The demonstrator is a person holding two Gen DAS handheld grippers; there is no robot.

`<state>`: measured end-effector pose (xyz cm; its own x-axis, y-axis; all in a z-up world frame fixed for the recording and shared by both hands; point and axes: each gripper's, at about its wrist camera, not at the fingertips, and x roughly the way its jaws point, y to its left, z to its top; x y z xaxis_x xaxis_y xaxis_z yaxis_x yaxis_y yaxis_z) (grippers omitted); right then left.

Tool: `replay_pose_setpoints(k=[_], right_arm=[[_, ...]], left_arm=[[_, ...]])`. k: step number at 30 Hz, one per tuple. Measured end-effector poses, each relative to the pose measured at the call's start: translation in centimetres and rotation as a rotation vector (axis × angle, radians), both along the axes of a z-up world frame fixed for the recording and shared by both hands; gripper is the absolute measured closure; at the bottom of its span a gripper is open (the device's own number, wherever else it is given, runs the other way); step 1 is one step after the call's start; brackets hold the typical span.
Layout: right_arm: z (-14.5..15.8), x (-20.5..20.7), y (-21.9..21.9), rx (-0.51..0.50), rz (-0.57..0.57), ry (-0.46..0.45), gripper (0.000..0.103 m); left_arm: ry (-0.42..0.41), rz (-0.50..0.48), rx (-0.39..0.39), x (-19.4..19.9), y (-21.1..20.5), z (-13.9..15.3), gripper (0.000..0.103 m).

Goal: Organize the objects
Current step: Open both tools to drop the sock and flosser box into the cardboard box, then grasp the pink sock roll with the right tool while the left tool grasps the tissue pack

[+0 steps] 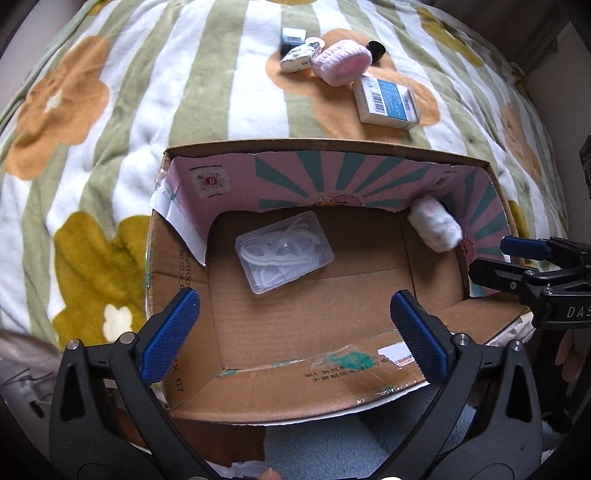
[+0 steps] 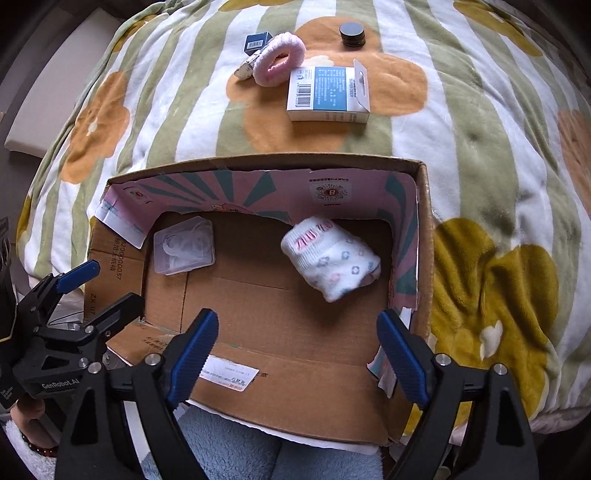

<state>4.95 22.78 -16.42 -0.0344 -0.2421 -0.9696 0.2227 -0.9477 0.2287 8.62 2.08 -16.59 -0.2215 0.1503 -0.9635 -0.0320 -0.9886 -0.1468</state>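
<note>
An open cardboard box [image 1: 369, 391] [image 2: 295, 402] lies on a flowered blanket. Inside are a clear plastic case [image 1: 283, 252] [image 2: 184, 245] with white pieces and a rolled white sock [image 1: 436, 223] [image 2: 332, 258]. My left gripper [image 1: 295, 332] is open and empty over the box's near edge. My right gripper [image 2: 299, 350] is open and empty over the box's near edge. Each gripper also shows in the other view: the right one [image 1: 495, 262], the left one [image 2: 110, 284]. On the blanket beyond the box lie a white and blue carton [image 1: 388, 99] [image 2: 327, 94] and a pink fluffy scrunchie [image 1: 341, 62] [image 2: 280, 59].
Near the scrunchie lie a small dark box [image 1: 293, 38] [image 2: 257, 42], a patterned white pouch [image 1: 299, 57] [image 2: 246, 68] and a black round jar [image 1: 376, 48] [image 2: 352, 34]. The blanket [image 1: 110, 166] [image 2: 498, 184] spreads all around. A pale blue fleece [image 2: 229, 446] lies below the box.
</note>
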Motion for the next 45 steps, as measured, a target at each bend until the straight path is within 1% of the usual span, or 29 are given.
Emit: replay_pose_setpoints(k=[5, 10, 16, 20, 24, 30, 37, 41, 45], right_arm=[[0.6, 0.0, -0.1, 0.003, 0.002, 0.005, 0.018], [1.1, -0.5, -0.4, -0.003, 0.010, 0.000, 0.018], [1.1, -0.6, -0.7, 0.003, 0.013, -0.010, 0.018], [1.2, -0.8, -1.1, -0.008, 0.025, -0.006, 0.018], [1.1, -1.3, -1.6, -0.008, 0.021, -0.001, 0.018], [1.9, -2.2, -2.0, -0.013, 0.024, 0.010, 0.018], [4.5, -4.5, -2.3, -0.031, 0.023, 0.071, 0.018], [6.1, -6.6, -2.5, -0.046, 0.032, 0.111, 0.018], [7.1, -9.1, -3.0, -0.043, 0.048, 0.135, 0.018]], left_arm=[[0.020, -0.025, -0.006, -0.5, 0.1, 0.8, 0.000], [0.035, -0.033, 0.010, -1.1, 0.0, 1.5, 0.000], [0.031, -0.026, 0.036, -1.7, -0.5, 1.7, 0.000], [0.026, -0.015, 0.019, -2.3, -0.9, 1.6, 0.000], [0.024, -0.015, 0.020, -2.9, -1.3, 1.8, 0.000], [0.030, -0.026, 0.025, -4.4, -1.6, 3.0, 0.000], [0.061, -0.070, -0.001, -8.5, -1.8, 5.1, 0.000], [0.048, -0.089, 0.048, -12.3, -2.4, 5.8, 0.000], [0.037, -0.131, 0.041, -16.3, -2.3, 6.1, 0.000]])
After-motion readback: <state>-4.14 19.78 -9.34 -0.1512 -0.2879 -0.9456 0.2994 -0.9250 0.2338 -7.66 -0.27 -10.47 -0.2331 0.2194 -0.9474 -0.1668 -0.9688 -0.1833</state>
